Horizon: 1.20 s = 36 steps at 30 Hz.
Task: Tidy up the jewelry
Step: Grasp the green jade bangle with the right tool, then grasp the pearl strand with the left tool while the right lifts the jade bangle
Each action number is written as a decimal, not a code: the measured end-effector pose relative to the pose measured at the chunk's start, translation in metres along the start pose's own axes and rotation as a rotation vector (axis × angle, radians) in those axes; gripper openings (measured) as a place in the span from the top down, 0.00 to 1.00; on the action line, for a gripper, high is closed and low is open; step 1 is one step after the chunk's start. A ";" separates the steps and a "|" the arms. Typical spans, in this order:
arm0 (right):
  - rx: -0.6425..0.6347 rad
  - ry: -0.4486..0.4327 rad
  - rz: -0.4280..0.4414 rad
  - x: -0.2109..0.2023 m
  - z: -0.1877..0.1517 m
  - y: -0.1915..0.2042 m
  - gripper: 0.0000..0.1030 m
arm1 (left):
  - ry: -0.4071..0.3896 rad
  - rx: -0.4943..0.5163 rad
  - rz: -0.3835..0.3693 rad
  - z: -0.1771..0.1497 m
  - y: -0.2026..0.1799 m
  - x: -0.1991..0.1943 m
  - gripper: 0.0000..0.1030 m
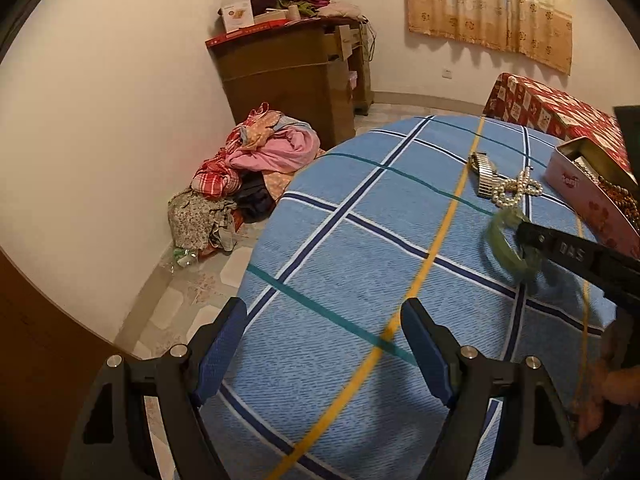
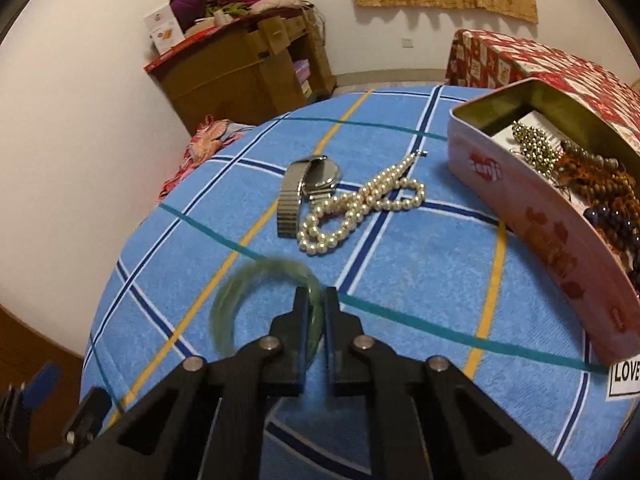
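My right gripper (image 2: 315, 298) is shut on a translucent green bangle (image 2: 240, 288), blurred, held just above the blue checked cloth; it also shows in the left wrist view (image 1: 505, 246). Beyond it lie a pearl necklace (image 2: 362, 210) and a metal-band wristwatch (image 2: 306, 192). At the right stands an open pink tin (image 2: 516, 200) holding gold, brown and purple bead strings (image 2: 592, 178). My left gripper (image 1: 324, 344) is open and empty, over the cloth's near left part. The right gripper's fingers (image 1: 560, 246) reach in from the right.
The blue checked cloth (image 1: 360, 248) covers a rounded surface. A red patterned box (image 2: 540, 60) stands behind the tin. A pile of clothes (image 1: 256, 172) lies on the floor at the left, next to a brown cabinet (image 1: 288, 72) loaded with boxes.
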State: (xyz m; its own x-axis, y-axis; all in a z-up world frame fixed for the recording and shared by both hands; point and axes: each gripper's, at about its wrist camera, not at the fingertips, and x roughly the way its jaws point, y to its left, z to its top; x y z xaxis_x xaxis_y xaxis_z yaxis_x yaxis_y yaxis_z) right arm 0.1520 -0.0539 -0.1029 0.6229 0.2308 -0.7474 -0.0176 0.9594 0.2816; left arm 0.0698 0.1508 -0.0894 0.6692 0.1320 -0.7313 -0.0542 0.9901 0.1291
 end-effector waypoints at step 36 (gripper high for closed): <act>0.210 -0.095 0.099 -0.099 -0.068 -0.102 0.91 | 0.033 0.470 -0.479 0.105 -0.190 0.089 0.54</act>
State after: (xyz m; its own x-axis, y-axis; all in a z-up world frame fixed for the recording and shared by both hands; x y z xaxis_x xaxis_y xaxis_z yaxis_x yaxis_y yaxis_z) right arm 0.0387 -0.1638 -0.0989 0.6971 0.2964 -0.6529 0.0742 0.8759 0.4768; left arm 0.2169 -0.0302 -0.1087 0.5155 -0.3078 -0.7997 0.5766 0.8150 0.0581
